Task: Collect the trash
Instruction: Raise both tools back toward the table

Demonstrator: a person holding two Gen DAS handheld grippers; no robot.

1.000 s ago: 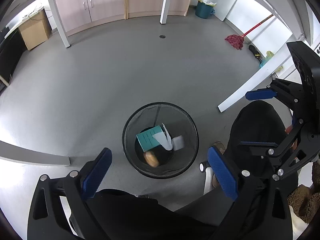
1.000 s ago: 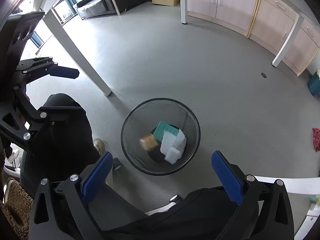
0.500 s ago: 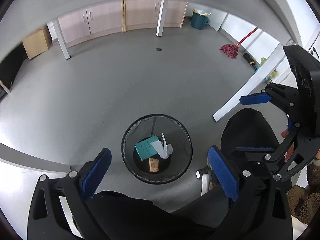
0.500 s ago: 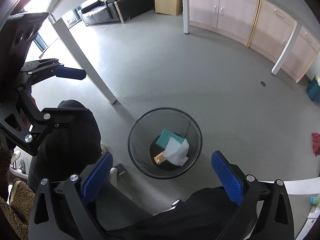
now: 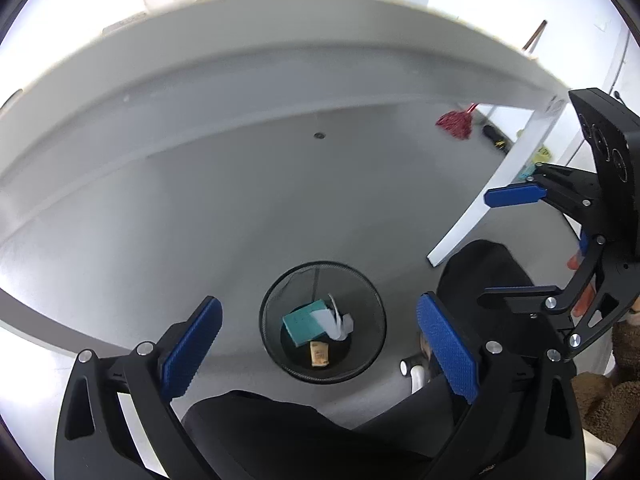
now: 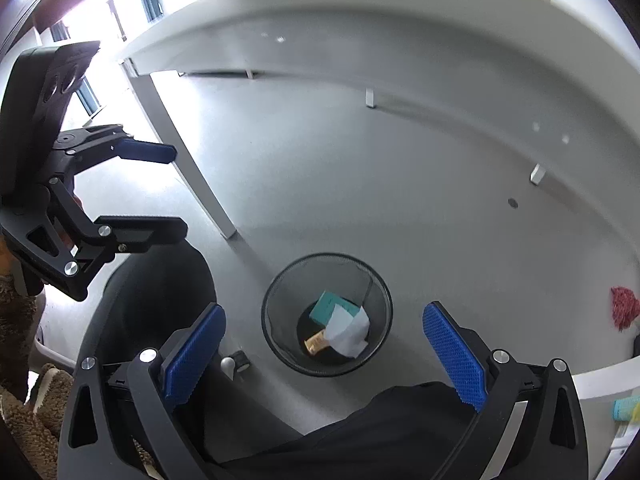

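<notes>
Trash sits at the bottom of the black mesh wastebasket (image 5: 276, 304) on the grey floor (image 5: 200, 216): a teal box (image 5: 306, 322), crumpled white paper (image 5: 338, 322) lying partly over it, and a small tan wrapper (image 5: 319, 354) just beside them. Both tools hang high above the bin, looking down into it. Left gripper (image 5: 318, 350) is spread wide with nothing between its blue pads (image 5: 446, 350). Right gripper (image 6: 324, 354) is likewise released and empty, fingers well apart. Each shows at the edge of the other's view. Underside of a white table (image 5: 280, 52) curves across the top, one leg (image 5: 496, 184) slanting down near the person's dark knee (image 5: 480, 268). A red mop head (image 5: 454, 124) lies off by the wall.
</notes>
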